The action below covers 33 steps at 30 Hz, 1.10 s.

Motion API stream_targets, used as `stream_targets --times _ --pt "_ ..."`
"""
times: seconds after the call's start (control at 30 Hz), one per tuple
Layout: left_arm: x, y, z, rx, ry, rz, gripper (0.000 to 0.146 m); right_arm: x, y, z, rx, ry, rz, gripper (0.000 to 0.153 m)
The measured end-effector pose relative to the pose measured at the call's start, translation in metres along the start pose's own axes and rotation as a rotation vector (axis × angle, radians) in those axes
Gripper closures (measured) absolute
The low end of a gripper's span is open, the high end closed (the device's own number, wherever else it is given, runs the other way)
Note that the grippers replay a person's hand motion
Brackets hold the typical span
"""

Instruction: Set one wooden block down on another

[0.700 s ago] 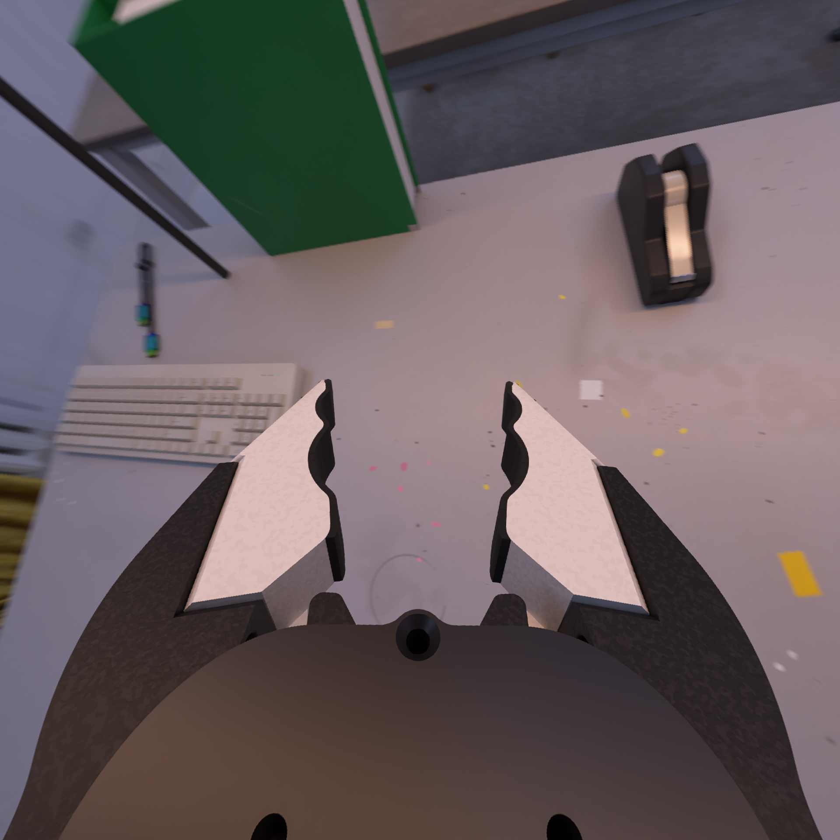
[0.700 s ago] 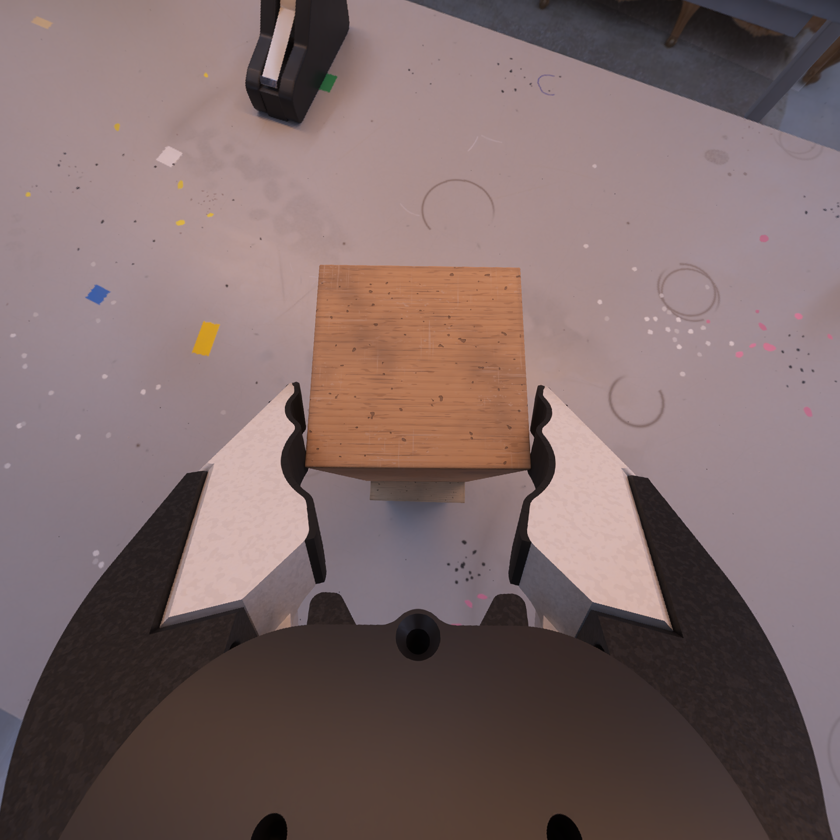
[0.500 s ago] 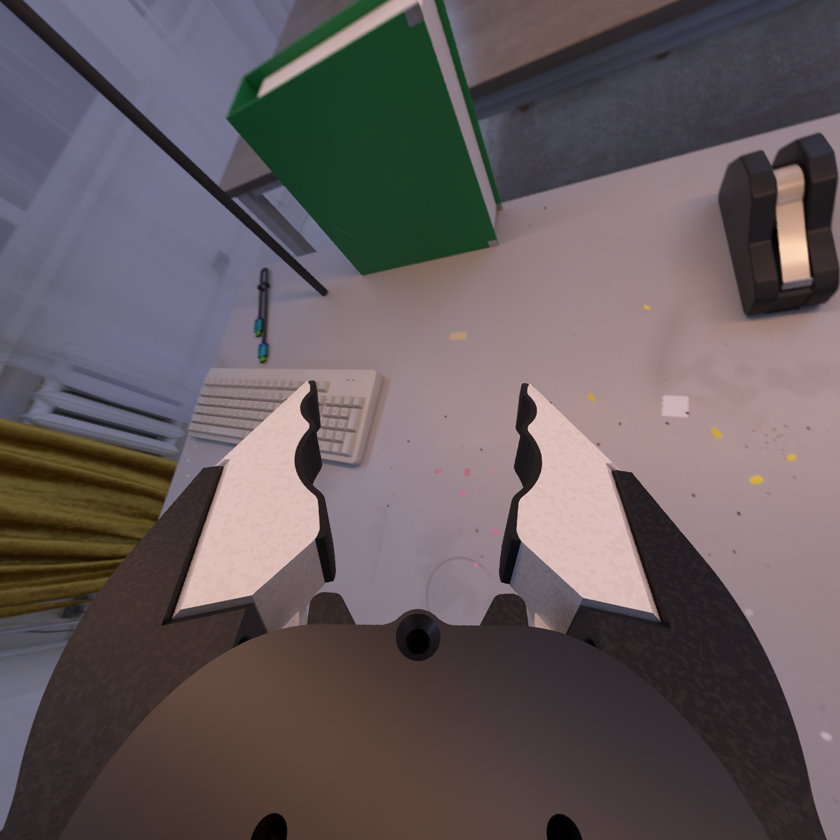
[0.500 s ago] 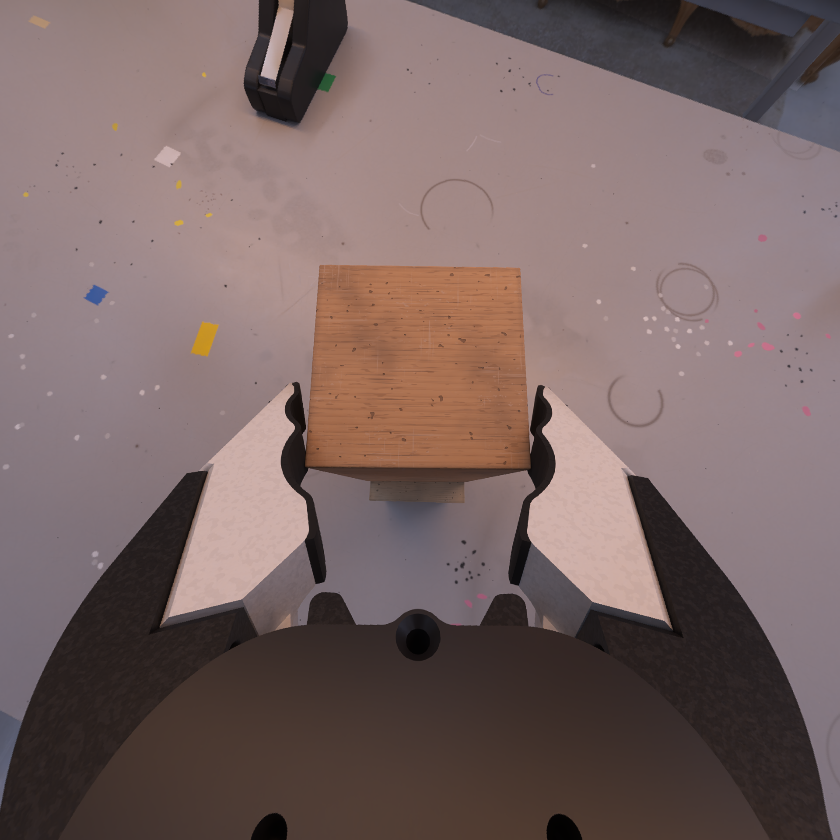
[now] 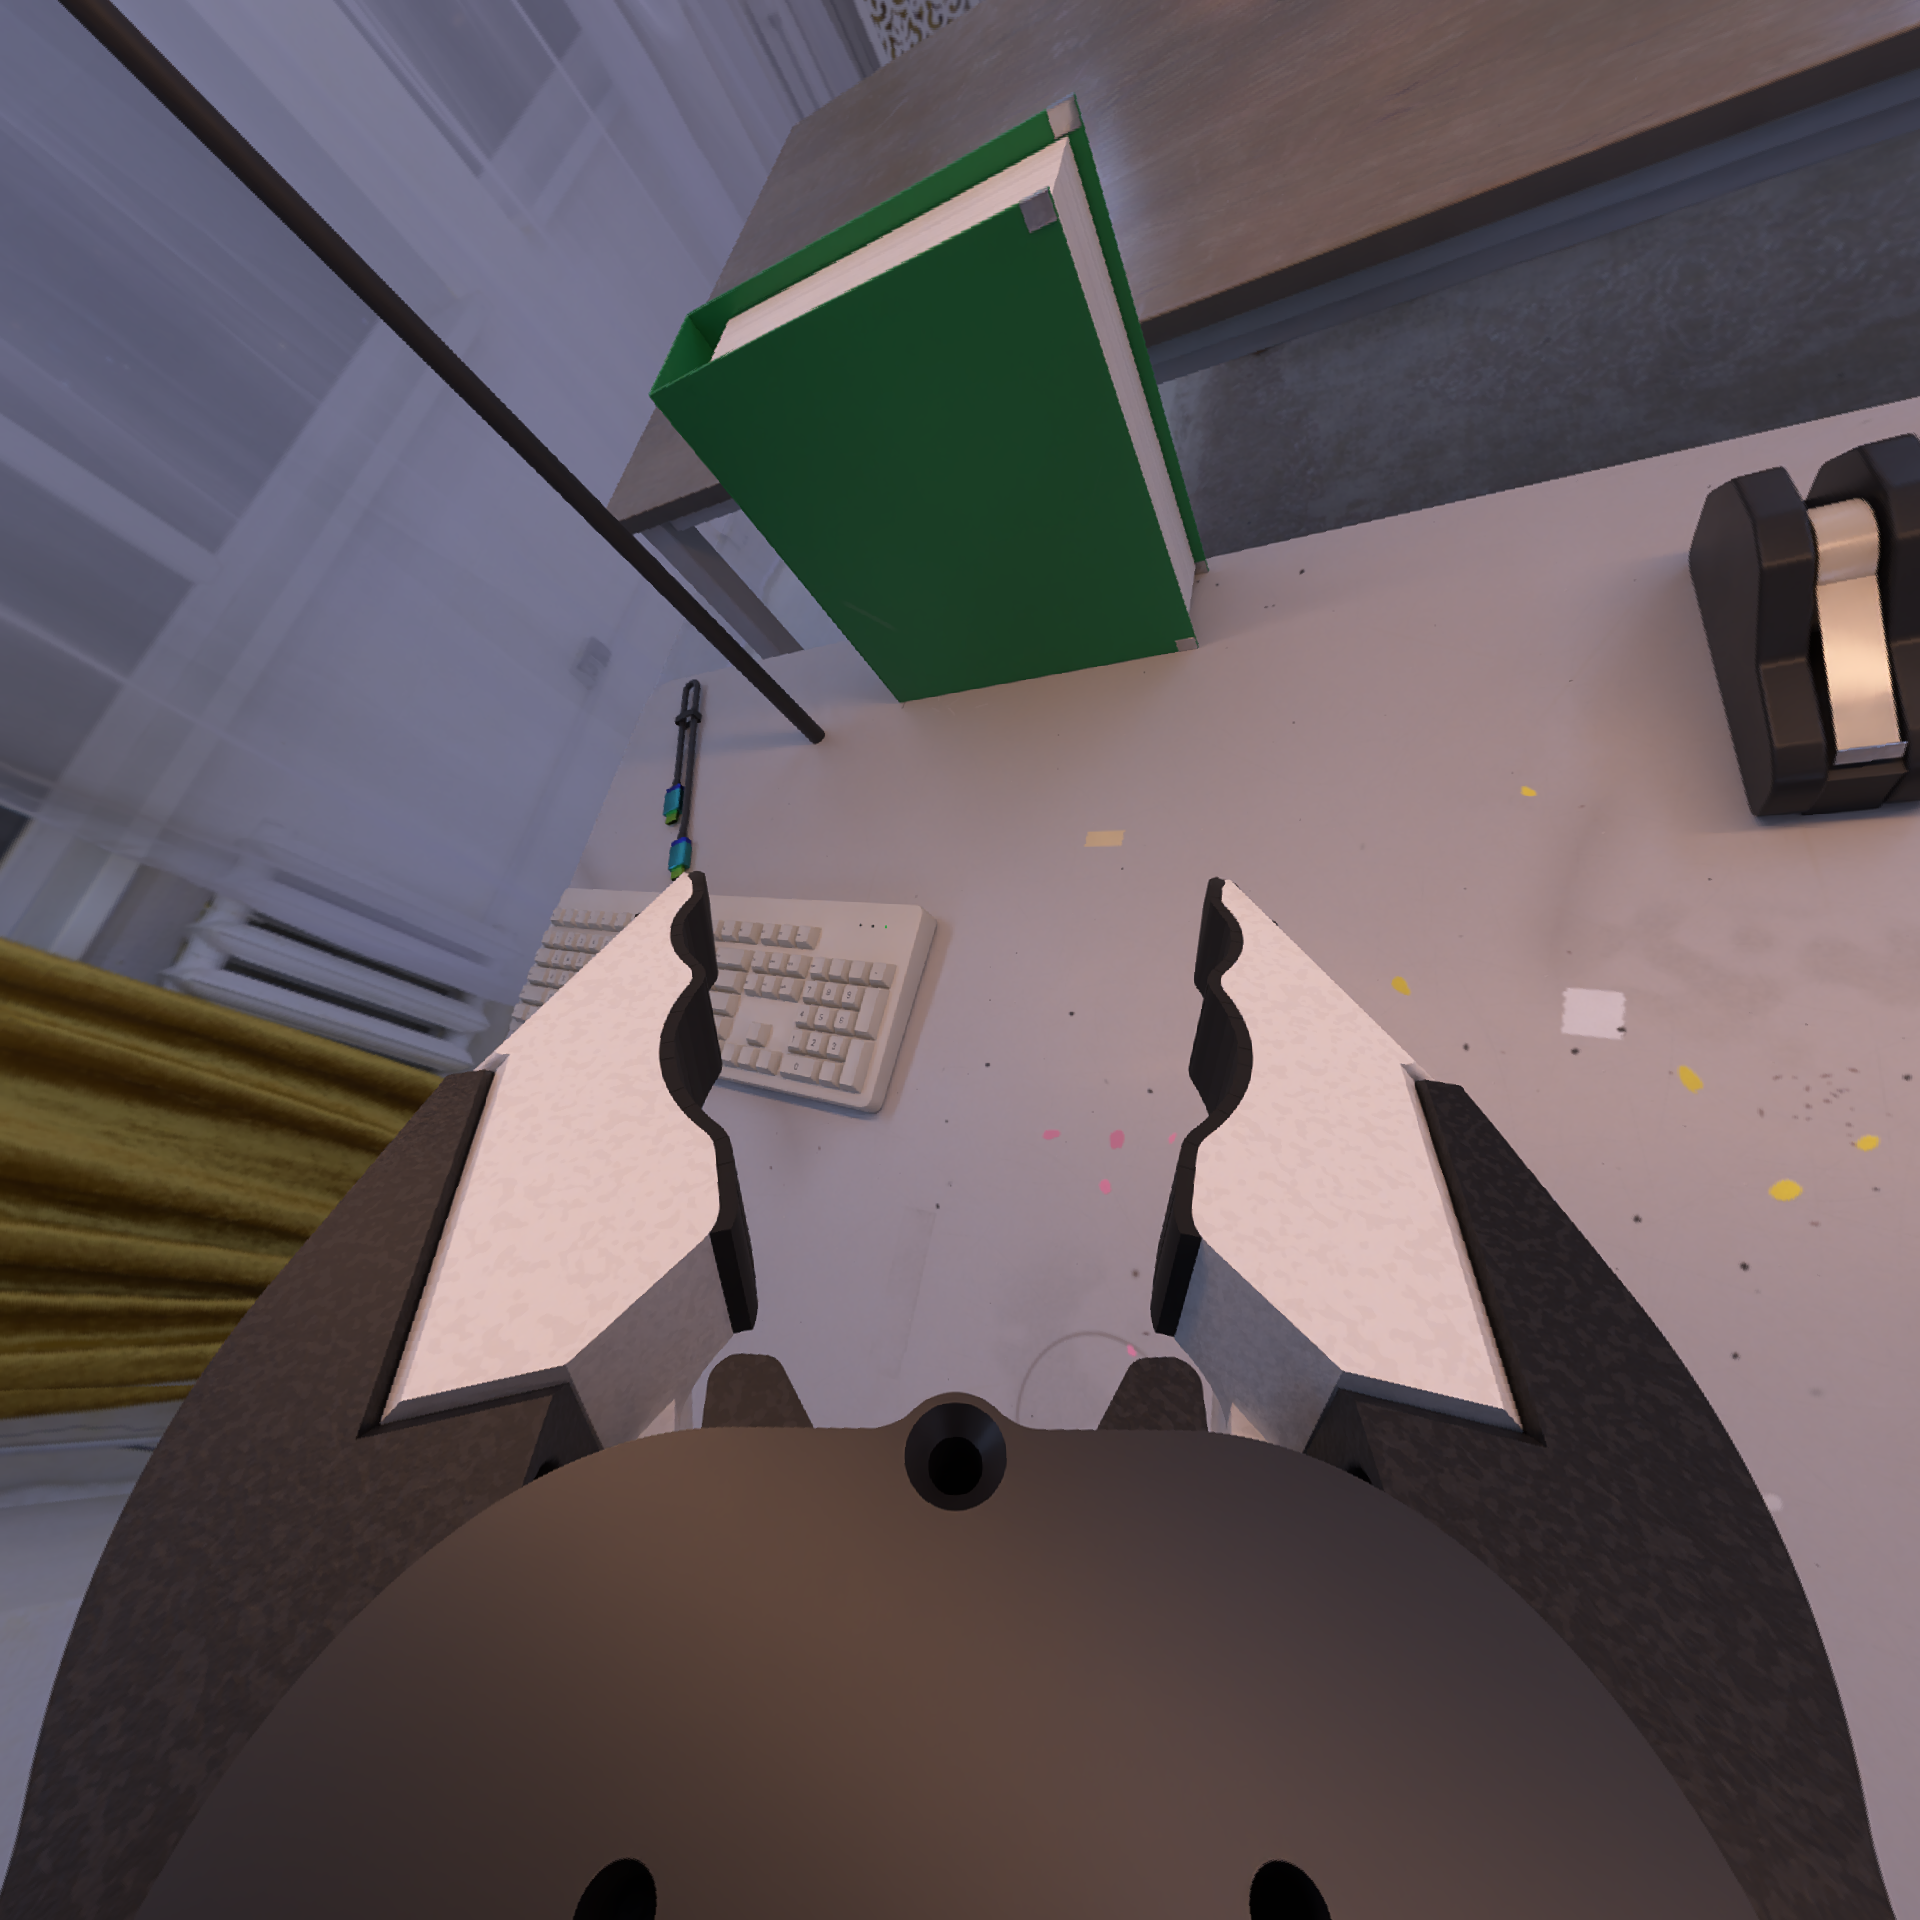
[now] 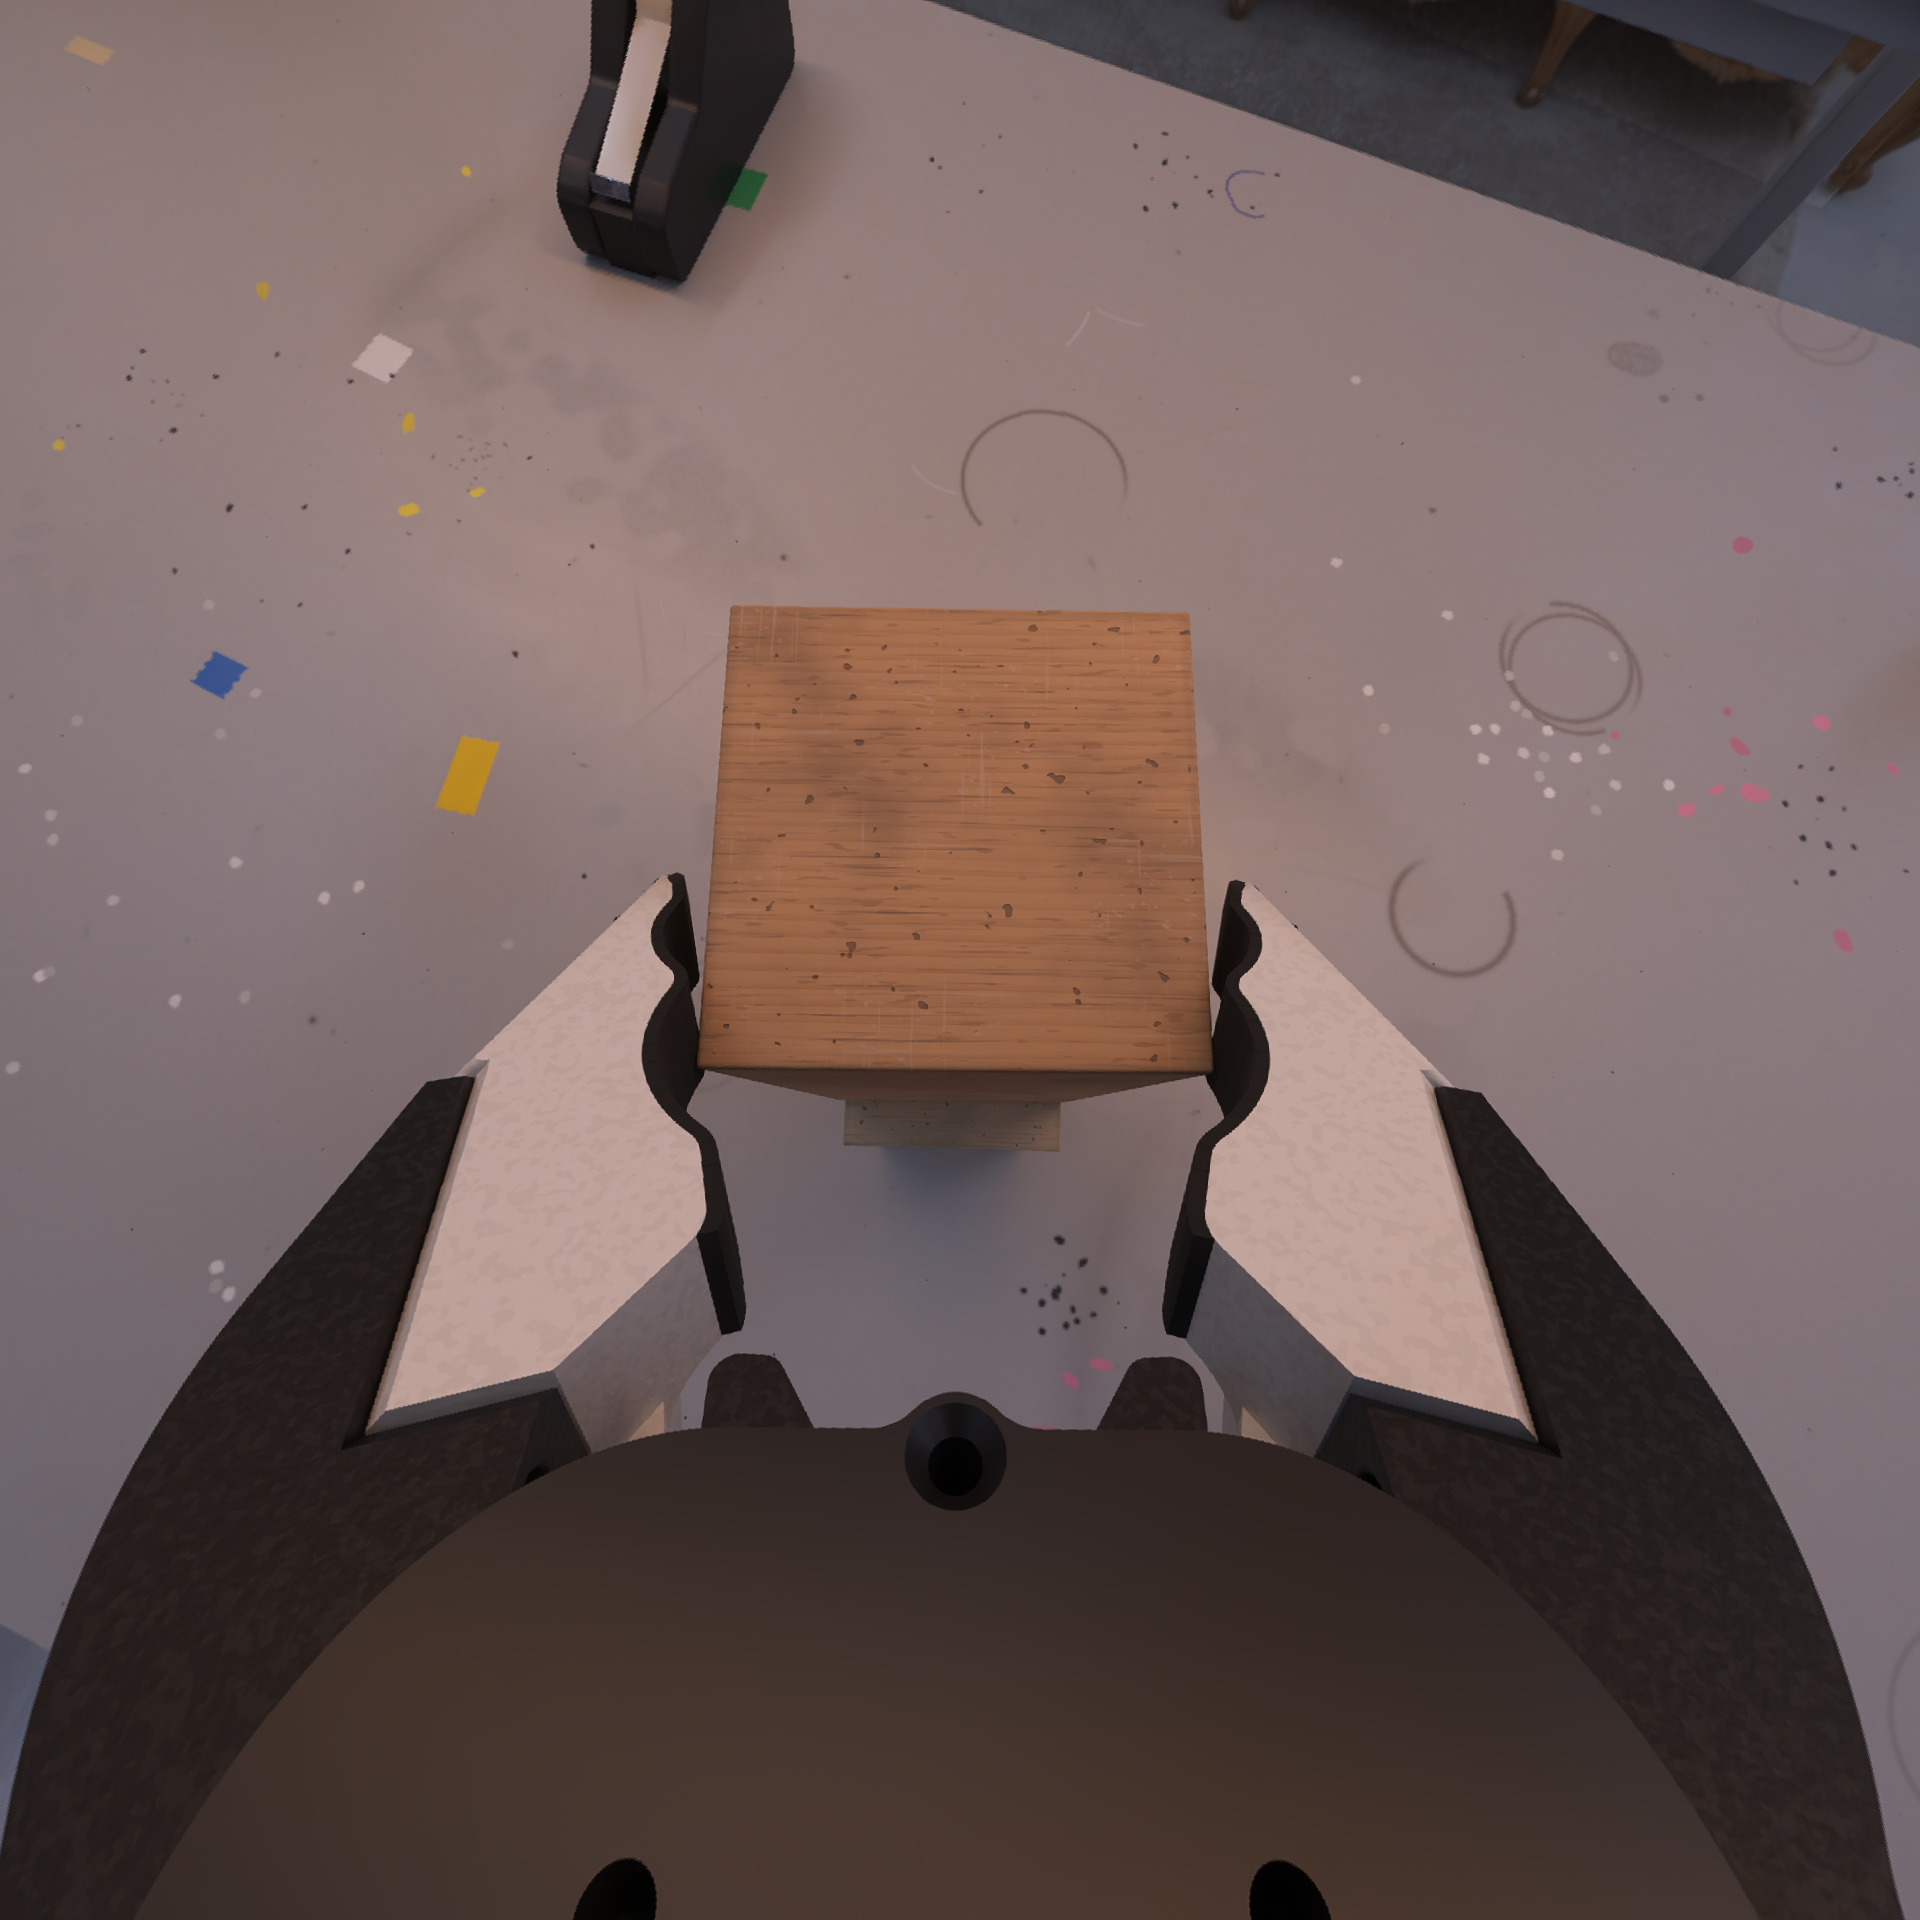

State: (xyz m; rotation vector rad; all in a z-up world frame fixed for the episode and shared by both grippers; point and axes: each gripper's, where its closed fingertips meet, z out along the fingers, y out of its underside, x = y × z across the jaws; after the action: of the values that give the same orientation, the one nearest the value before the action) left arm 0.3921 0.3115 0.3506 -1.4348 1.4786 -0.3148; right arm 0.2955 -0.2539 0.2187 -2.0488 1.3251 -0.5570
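A brown wooden block sits between the fingers of my right gripper. The pads are against its left and right sides, so the gripper is shut on it. Under its near edge a sliver of a paler wooden block shows. The brown block is directly over it, and I cannot tell if they touch. My left gripper is open and empty, above the table and tilted toward its far left corner. No block shows in the left wrist view.
A black tape dispenser stands on the grey table, and also shows in the left wrist view. A green book, a white keyboard and a small cable lie at the far left. A yellow curtain hangs beyond the table edge.
My left gripper has opened wider and tilted up and left, so more of the book, keyboard and curtain are in view. The right gripper and the brown block have not moved.
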Motion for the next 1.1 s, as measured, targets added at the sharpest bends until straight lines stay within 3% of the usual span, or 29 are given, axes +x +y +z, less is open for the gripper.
stream_targets --times 1.1 --pt "0.006 0.021 -0.007 -0.025 0.013 -0.002 0.052 0.0 0.0 0.0 0.002 0.001 0.001 0.052"
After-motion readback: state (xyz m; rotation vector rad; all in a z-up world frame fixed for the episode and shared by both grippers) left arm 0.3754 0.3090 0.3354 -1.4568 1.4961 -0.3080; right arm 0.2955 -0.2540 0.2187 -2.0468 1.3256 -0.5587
